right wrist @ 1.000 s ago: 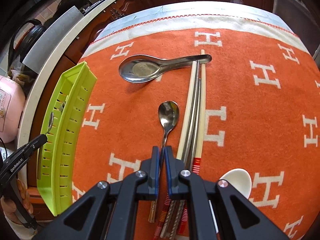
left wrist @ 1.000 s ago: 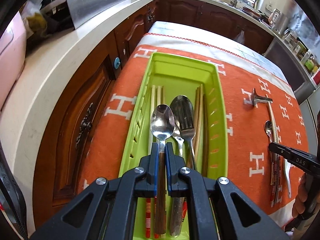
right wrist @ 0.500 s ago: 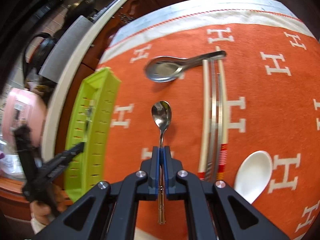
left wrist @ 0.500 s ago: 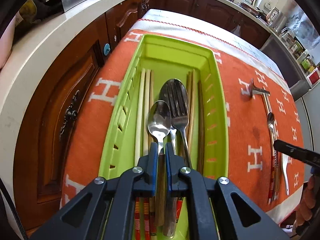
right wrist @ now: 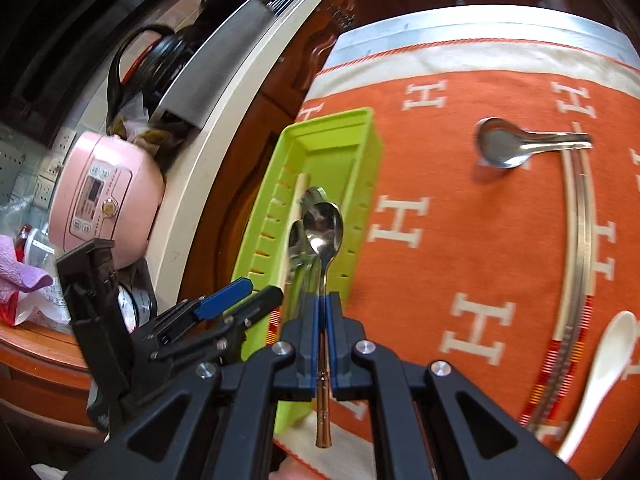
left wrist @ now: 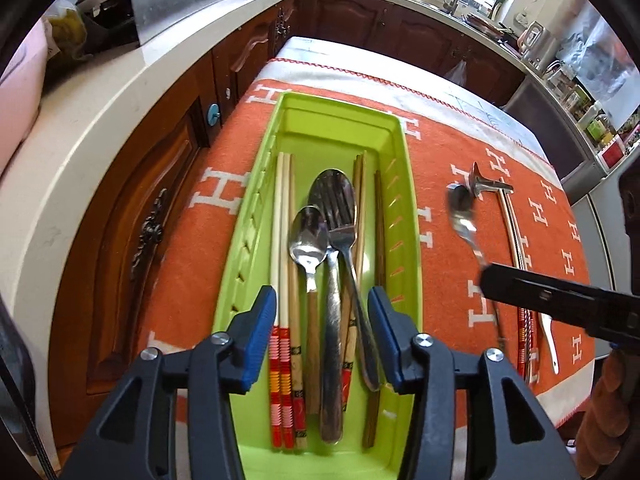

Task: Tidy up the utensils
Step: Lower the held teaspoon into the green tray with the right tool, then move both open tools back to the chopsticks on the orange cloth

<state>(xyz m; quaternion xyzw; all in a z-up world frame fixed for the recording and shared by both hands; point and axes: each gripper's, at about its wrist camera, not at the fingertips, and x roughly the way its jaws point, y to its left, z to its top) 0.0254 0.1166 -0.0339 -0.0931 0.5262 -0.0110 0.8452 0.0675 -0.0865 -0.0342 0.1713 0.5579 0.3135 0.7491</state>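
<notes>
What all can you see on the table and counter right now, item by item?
utensil tray: one, lime green, on the blanket's left side.
chopsticks: several, pale and brown, in the tray.
wooden-handled spoon: one, steel, in the tray.
fork: one, steel, in the tray over a larger spoon.
soup spoon: one, steel, on the blanket.
loose chopsticks: a bundle, beside it.
ceramic spoon: one, white.
blanket: one, orange.
rice cooker: one, pink, on the counter.
small spoon: one, steel, held.
left gripper: jaws just opened, empty.
right gripper: shut on the small spoon.
</notes>
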